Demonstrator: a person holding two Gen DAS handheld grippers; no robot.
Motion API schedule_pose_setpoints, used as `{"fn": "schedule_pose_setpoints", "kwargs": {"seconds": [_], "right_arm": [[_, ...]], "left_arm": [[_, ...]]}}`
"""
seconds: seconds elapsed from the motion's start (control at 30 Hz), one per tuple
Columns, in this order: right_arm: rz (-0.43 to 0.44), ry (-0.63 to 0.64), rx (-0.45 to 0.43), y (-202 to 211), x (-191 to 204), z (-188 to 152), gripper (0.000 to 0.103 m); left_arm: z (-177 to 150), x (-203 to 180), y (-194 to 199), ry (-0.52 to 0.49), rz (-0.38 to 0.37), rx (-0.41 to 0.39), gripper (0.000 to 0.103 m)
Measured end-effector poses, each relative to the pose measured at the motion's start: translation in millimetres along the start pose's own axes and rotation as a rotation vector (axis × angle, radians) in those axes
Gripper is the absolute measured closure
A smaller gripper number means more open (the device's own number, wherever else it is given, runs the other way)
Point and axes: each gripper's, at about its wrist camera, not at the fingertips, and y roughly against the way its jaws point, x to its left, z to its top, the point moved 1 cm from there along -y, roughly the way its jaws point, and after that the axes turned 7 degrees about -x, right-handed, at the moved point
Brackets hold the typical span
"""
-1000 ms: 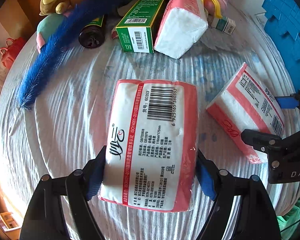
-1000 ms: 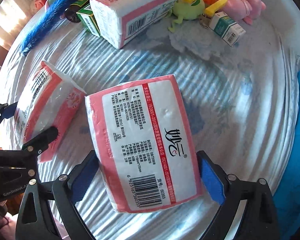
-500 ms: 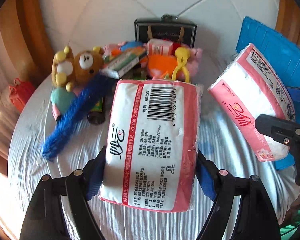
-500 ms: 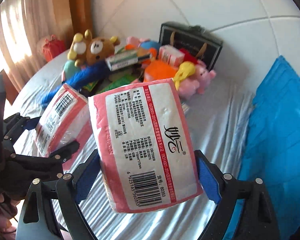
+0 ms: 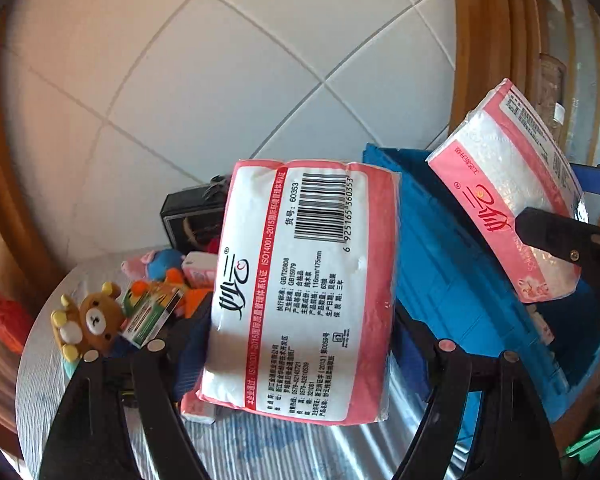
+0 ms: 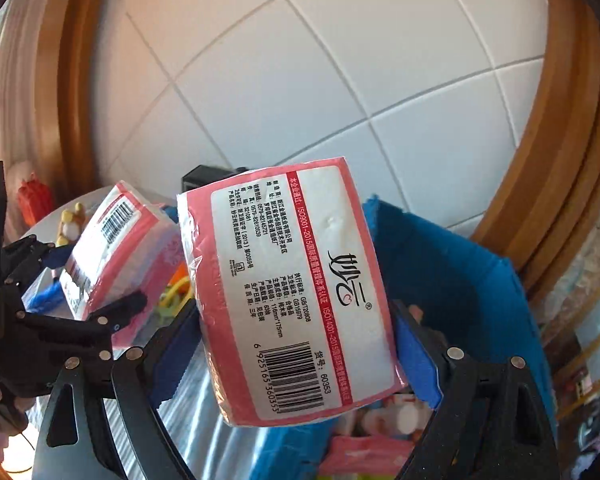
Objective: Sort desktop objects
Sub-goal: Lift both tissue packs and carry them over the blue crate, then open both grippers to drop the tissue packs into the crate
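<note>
- Left claw (image 5: 300, 344): clamped across the width of a pink-and-white tissue pack (image 5: 300, 292), blue pads pressing both sides; the pack is lifted clear of the table (image 5: 284, 452), barcode end pointing away from the claw.
- Right claw (image 6: 296, 344): clamped on a second tissue pack (image 6: 292, 292), barcode end nearest the claw body.
- Blue bin (image 6: 456, 280): ahead of and below the right claw; pink and white items lie inside. In the left view the blue bin (image 5: 460, 280) is to the right of the left claw.
- Toy pile: a bear (image 5: 94, 320), a green box (image 5: 152, 316) and plush toys sit ahead-left of the left claw.
</note>
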Motion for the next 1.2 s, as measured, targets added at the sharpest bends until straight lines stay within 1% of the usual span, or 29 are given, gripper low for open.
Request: {"fn": "schedule_pose_setpoints", "kwargs": {"seconds": [0.1,0.2,0.33,0.43,0.53,0.6,0.73,0.83,1.0,1.2], "right_arm": [[-0.074,-0.028,-0.002,7,-50,8,0.013],[-0.154,-0.055,0.002,9,-100,13,0.013],[-0.238,-0.090,0.033,-3,-160,15,0.013],[-0.282,-0.119,0.072,-22,-201,10,0.013],[-0.301,-0.141,0.117,-46,-234,1,0.013],[-0.297,-0.159,0.145,-67,-252,-4,0.013],[-0.286,-0.221,0.175,-98,-278,-21,0.013],[-0.267,-0.258,0.198,-121,-290,-32,0.013],[-0.260,-0.249,0.256,-152,-296,-48,0.013],[-0.254,-0.237,0.288,-166,-293,-55,0.013]], "left_arm": [[35,-36,-12,-0.024,-0.047,-0.011,0.024],[69,-76,-31,-0.046,-0.110,-0.007,0.024],[103,-130,-65,-0.072,-0.153,0.019,0.024],[118,-172,-100,-0.101,-0.178,0.071,0.024],[122,-209,-138,-0.117,-0.196,0.133,0.024],[124,-226,-163,-0.115,-0.203,0.171,0.024],[117,-248,-204,-0.112,-0.194,0.235,0.024],[110,-259,-222,-0.148,-0.170,0.262,0.023],[108,-265,-244,-0.166,-0.139,0.285,0.023],[101,-268,-262,-0.162,-0.115,0.329,0.022]]}}
